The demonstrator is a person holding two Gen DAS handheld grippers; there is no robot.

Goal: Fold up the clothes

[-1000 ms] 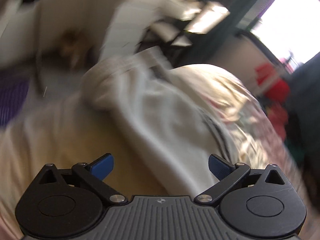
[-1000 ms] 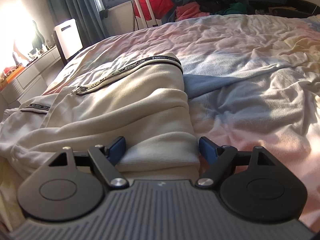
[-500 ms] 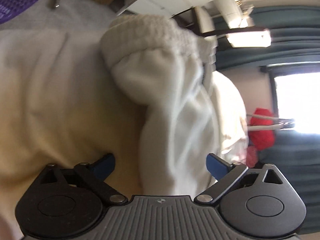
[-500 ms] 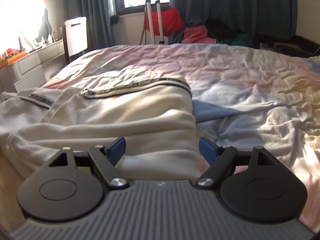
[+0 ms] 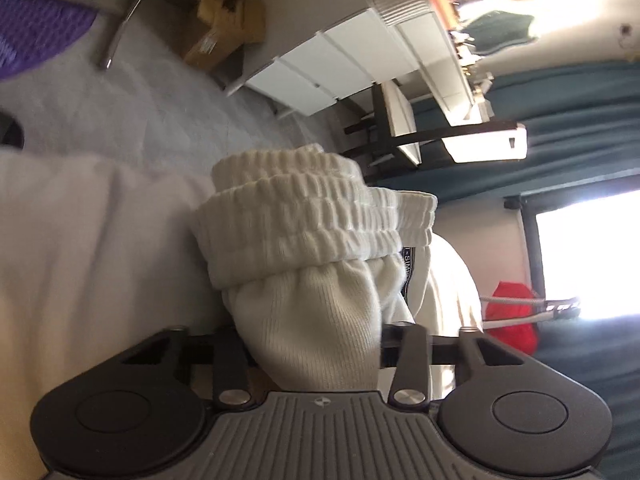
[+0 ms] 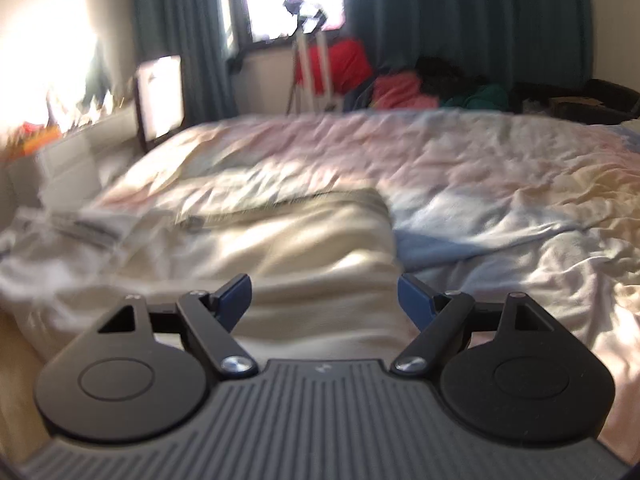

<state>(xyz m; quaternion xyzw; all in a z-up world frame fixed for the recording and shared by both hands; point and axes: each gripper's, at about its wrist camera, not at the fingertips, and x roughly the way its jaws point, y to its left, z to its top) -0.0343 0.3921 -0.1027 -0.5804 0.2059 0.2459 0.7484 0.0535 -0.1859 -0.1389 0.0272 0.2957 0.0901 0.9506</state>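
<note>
- The left gripper [image 5: 312, 344] is closing on the cream trousers [image 5: 308, 320]. A bunch of knit cloth just below the ribbed waistband [image 5: 304, 216] fills the gap between its jaws. A second ago those jaws stood wide with the cloth lying loose ahead of them, and the view was much less tipped over.
- So the left side now looks to have its hold, the first half of lifting the waist end for a fold.
- The right gripper [image 6: 324, 300] hangs spread over the trousers [image 6: 280, 248], pinching nothing. It sits much as it did a second ago, though the view has lifted a little and blurred.
- The trousers lie flat across the bed [image 6: 500, 184], near its left edge, side stripe [image 6: 288, 208] uppermost.
- Farther off are a white dresser [image 5: 352, 52], dark curtains [image 6: 440, 20] and a red heap [image 6: 344, 60] under the window.
</note>
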